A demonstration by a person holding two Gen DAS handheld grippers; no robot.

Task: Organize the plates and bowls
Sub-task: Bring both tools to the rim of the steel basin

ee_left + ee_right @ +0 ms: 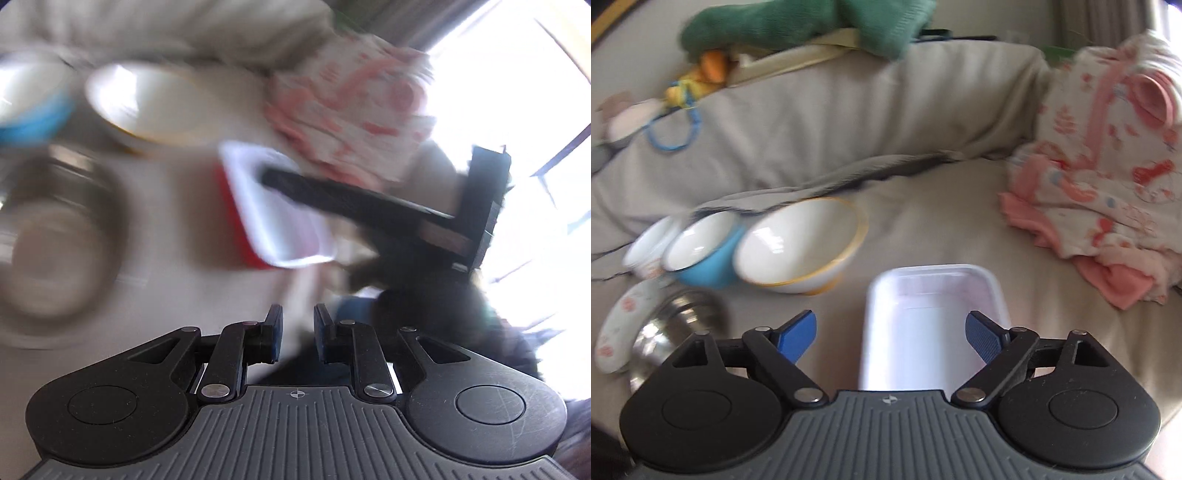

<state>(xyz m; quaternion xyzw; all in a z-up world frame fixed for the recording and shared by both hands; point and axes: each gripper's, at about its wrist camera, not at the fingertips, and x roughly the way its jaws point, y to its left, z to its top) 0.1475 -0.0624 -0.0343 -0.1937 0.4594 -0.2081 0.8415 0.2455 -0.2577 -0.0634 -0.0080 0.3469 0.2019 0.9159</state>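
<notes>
Grey fabric of a sofa (923,229) is seen under everything, its back cushion (820,122) running across the upper part of the right wrist view. Pink-and-white patterned clothing (1108,206) is heaped at the right. A white rectangular tray (923,332) with a red outer wall lies on the seat directly ahead of the right gripper (890,334); its long axis runs away from the camera toward the back cushion, its near end hidden behind the gripper body. That gripper's blue pads (798,336) are spread wide, one to each side of the tray, and contact cannot be made out. To the left, a white bowl with a yellow rim (801,243) is tipped toward the camera, touching a blue bowl (705,254), with a small white cup (650,251) beside that. Lower left, a steel bowl (676,321) lies against a patterned dish (617,332). In the blurred left wrist view, the left gripper (298,328) is held nearly closed on nothing, a narrow gap remaining.
</notes>
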